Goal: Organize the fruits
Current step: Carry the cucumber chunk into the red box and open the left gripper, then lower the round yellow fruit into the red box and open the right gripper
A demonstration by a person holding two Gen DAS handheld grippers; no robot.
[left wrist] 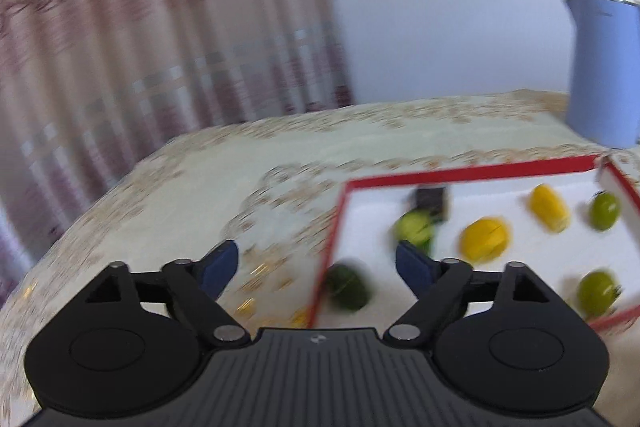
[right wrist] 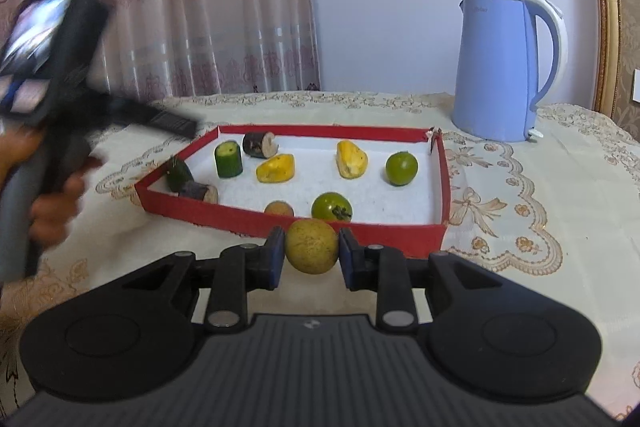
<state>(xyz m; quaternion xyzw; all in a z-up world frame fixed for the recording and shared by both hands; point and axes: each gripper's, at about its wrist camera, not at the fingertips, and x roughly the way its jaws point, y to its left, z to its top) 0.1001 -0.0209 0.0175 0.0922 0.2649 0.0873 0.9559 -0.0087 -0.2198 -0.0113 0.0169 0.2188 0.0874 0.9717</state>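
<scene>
- The right gripper (right wrist: 312,253), low in the middle of its frame, has its blue pads clamped on a round yellowish fruit (right wrist: 311,246). It holds the fruit just short of the near red wall of the tray (right wrist: 400,233), probably so it can go in with the others.
- The fruit's underside is hidden by its own bulk, so I cannot tell whether it rests on the tablecloth (right wrist: 520,227) or hangs above it.
- Past the wall, a green tomato (right wrist: 331,207) and a brownish fruit (right wrist: 279,209) sit nearest, the latter half hidden by the rim.
- Farther back lie two yellow pieces (right wrist: 276,168), a lime (right wrist: 401,169), a cucumber chunk (right wrist: 228,159) and dark stubs too small to name.
- The left gripper (left wrist: 318,263) has its fingers wide apart with nothing between them, over the tray's left edge (left wrist: 328,251).
- That view is badly smeared; the fruits there are only coloured blobs.
- In the right view's upper left, the left gripper's body and the hand (right wrist: 56,203) holding it are blurred and cut off.
- A blue kettle (right wrist: 506,67) stands upper right, behind the tray.
</scene>
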